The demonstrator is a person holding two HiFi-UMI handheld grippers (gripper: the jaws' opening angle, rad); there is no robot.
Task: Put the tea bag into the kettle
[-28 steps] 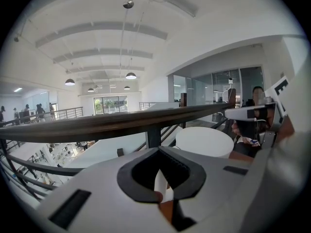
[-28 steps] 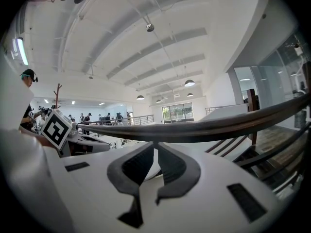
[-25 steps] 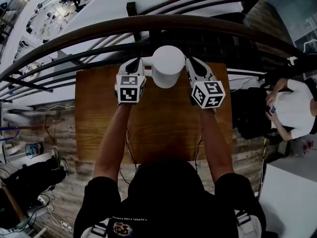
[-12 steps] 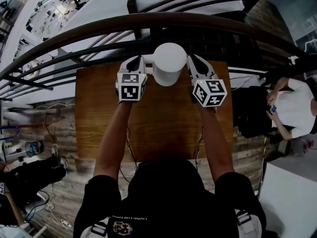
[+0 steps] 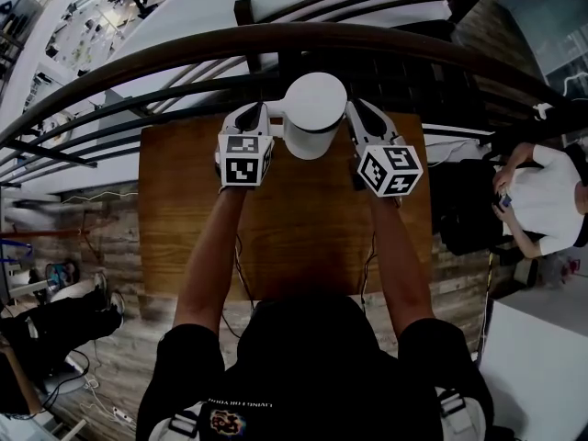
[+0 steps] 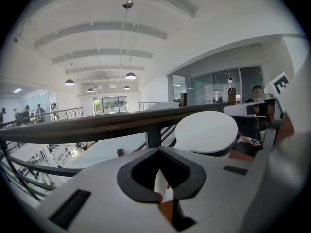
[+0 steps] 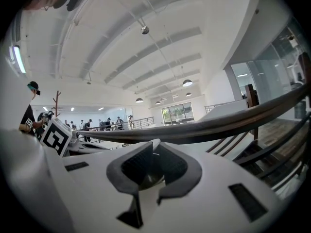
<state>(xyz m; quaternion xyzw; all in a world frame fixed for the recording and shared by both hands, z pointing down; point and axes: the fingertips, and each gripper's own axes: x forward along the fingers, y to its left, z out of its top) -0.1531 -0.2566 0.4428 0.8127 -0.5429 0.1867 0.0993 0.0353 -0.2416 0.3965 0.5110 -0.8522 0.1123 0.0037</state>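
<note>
A white kettle (image 5: 312,143) stands at the far edge of the wooden table (image 5: 303,237). Its round lid (image 5: 315,99) is tipped up; the left gripper view shows the lid (image 6: 206,131) with its dark underside. On the kettle's left, my left gripper (image 5: 265,116) is shut on the white handle (image 6: 160,191). My right gripper (image 5: 352,110) is at the lid's right edge. Its jaws have just been opening a little, and a grey rounded edge (image 7: 150,178) sits between them. No tea bag shows in any view.
A dark curved railing (image 5: 276,39) runs right behind the kettle, with a drop to a lower floor beyond it. A person in a white shirt (image 5: 547,200) sits to the right of the table. A white tabletop (image 5: 542,366) lies at the lower right.
The kettle's lid has tipped up and back from lying flat on the body. Both grippers have stayed where they were beside the kettle.
</note>
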